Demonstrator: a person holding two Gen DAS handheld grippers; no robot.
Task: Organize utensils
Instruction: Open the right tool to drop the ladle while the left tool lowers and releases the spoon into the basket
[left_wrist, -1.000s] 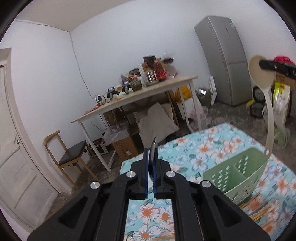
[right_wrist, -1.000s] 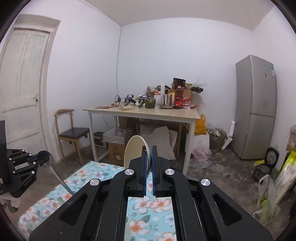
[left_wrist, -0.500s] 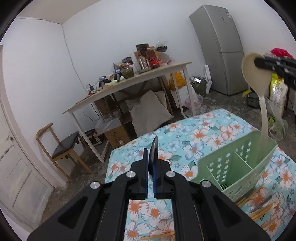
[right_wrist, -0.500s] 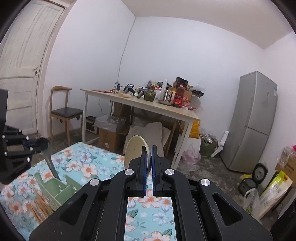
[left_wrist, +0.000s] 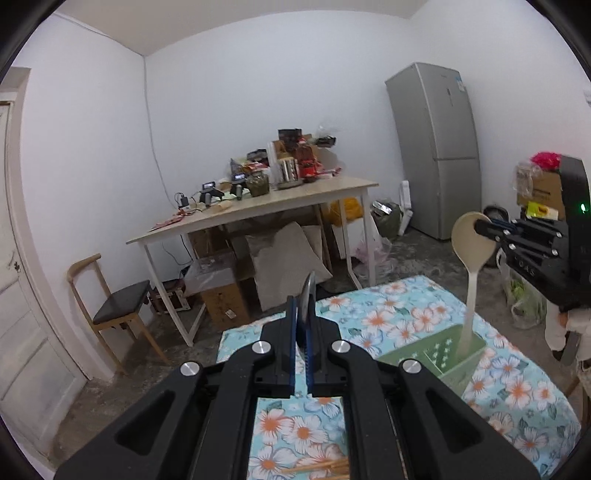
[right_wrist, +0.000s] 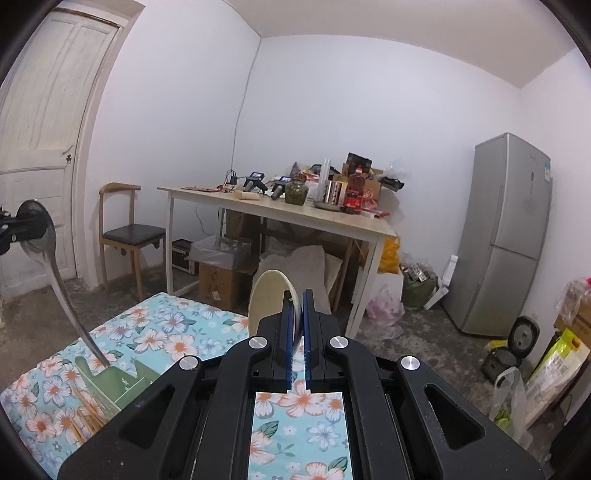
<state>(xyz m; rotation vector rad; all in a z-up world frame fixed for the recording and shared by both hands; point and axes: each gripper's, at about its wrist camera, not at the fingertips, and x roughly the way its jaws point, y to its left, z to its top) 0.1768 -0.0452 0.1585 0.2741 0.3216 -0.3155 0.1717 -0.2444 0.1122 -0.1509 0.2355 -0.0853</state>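
our right gripper clamps the cream spoon by its bowl; handle hangs straight down into the green caddy; our left gripper likewise clamps the metal spoon.

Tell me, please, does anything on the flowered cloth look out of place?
Yes: wooden chopsticks lie loose on the cloth beside the green utensil basket, not in it. Both spoons are gripped by their bowls, handles reaching down to the basket.

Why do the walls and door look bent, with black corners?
Fisheye lens: in the left wrist view the fridge leans and the frame corners go black; in the right wrist view the door bows. Lighting is soft and even, with no harsh glare.
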